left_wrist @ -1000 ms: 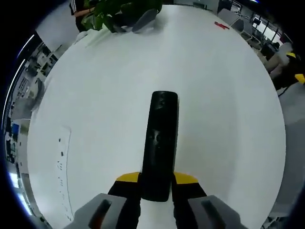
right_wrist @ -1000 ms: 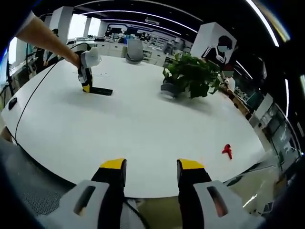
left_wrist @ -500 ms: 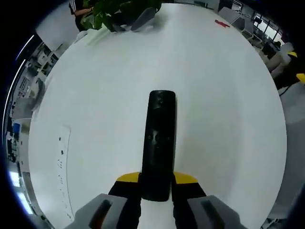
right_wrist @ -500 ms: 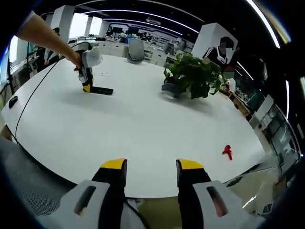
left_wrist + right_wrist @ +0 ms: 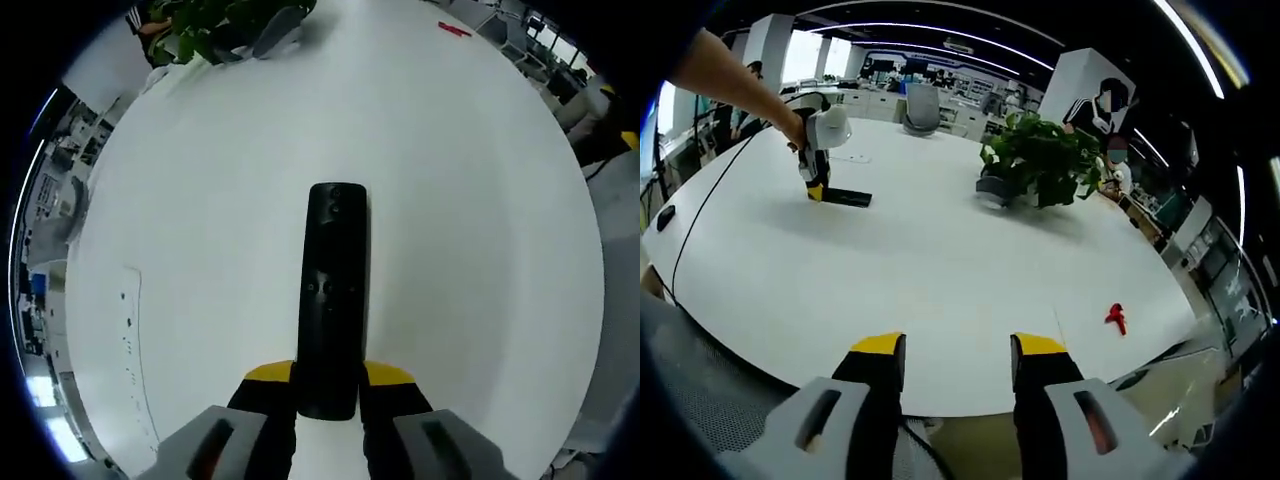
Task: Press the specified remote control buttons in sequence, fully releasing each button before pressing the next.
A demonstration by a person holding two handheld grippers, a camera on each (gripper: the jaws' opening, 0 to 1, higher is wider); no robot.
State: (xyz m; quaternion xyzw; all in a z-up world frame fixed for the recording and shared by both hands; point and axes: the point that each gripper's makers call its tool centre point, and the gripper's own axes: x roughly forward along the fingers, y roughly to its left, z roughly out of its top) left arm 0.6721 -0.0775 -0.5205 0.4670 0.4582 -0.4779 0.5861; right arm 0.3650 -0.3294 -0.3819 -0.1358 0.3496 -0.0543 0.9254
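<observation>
Closest, left gripper (image 5: 327, 392) clamped on near end of long black plastic remote control (image 5: 332, 290), held above round white table (image 5: 480, 200). Farther off, right gripper (image 5: 958, 362) parted, holding nothing. Risk: shallow end-grip, remote tipping when pressed.

Large round white tabletop (image 5: 940, 270) in an open-plan office. Potted green plant (image 5: 1040, 160) stands on its far side; small red item (image 5: 1117, 317) lies near the right edge. Grey chair (image 5: 923, 105) behind the tabletop. Long ceiling light strips (image 5: 940, 48) overhead. White pillar (image 5: 772, 45) and bright windows (image 5: 800, 55) at left.
</observation>
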